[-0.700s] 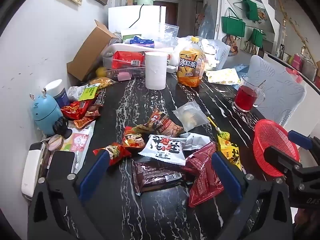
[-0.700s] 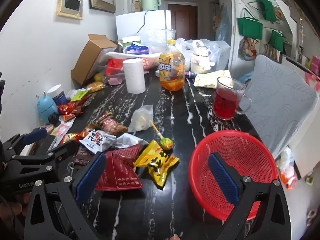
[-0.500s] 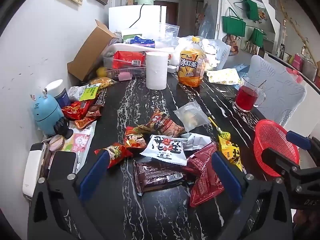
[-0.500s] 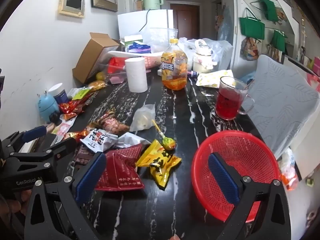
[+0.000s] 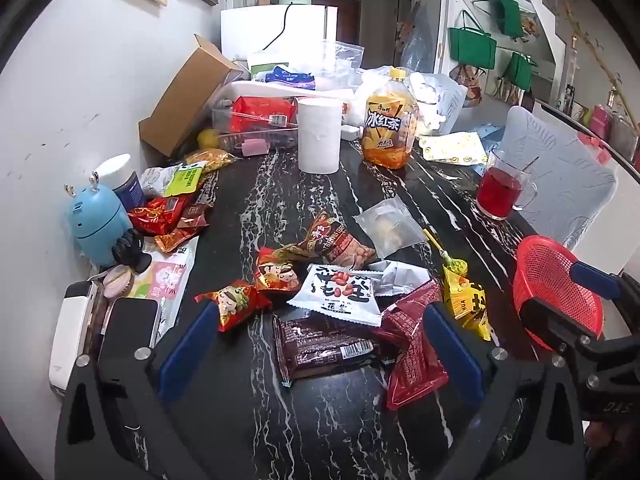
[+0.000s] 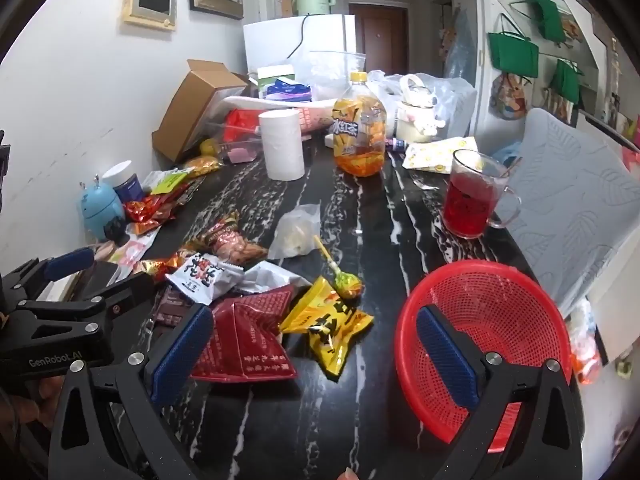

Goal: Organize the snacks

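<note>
Several snack packets lie in a heap on the black marble table [image 5: 280, 200]: a white peanut packet [image 5: 340, 290], a brown packet [image 5: 324, 350], a dark red packet [image 5: 412, 356], a yellow packet [image 6: 330, 326] and a lollipop [image 6: 348, 284]. An empty red basket [image 6: 484, 336] stands to their right. My left gripper [image 5: 320, 350] is open, held low just before the heap. My right gripper [image 6: 314, 354] is open and empty; its right finger is in front of the basket, its left by the dark red packet [image 6: 244, 336].
A glass mug of red drink [image 6: 470, 200] stands behind the basket. A paper roll [image 5: 319, 140], an iced tea bottle [image 5: 388, 124] and a cardboard box [image 5: 188, 100] stand at the back. More packets [image 5: 168, 216], a blue gadget [image 5: 98, 224] and a phone [image 5: 128, 328] line the left wall.
Both grippers have drifted slightly; the heap and basket look a little shifted in view. Nothing was picked up or let go.
</note>
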Demonstrator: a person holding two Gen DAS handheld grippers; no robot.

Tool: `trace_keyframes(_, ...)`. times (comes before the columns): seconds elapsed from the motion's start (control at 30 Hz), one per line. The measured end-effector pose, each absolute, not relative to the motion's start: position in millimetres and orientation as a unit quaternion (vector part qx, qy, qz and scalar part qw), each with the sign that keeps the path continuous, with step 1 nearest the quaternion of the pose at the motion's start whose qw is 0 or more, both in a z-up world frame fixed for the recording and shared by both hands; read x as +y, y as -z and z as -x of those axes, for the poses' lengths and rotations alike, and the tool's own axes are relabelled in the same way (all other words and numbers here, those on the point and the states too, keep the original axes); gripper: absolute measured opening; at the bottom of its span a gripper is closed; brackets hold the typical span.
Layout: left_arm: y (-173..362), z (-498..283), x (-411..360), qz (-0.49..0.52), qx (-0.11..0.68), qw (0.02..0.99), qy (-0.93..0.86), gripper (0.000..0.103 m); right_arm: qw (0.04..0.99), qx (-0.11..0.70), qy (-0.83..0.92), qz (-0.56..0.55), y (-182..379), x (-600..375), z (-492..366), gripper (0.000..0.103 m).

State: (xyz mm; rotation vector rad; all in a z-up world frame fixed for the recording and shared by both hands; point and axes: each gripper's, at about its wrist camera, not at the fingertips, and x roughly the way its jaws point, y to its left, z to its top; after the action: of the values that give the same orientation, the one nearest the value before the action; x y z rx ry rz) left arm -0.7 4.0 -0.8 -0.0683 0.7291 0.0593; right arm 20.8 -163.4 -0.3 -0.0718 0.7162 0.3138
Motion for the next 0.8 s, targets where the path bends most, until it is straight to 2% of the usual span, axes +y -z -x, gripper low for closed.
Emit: trace_keyframes(0.8, -1.8, 10.4, 6.3, 0.036, 0.355, 0.934, -0.026, 0.103, 0.924, 0.348, -0.155, 0.035, 0.8, -162.9, -17.3, 0.103)
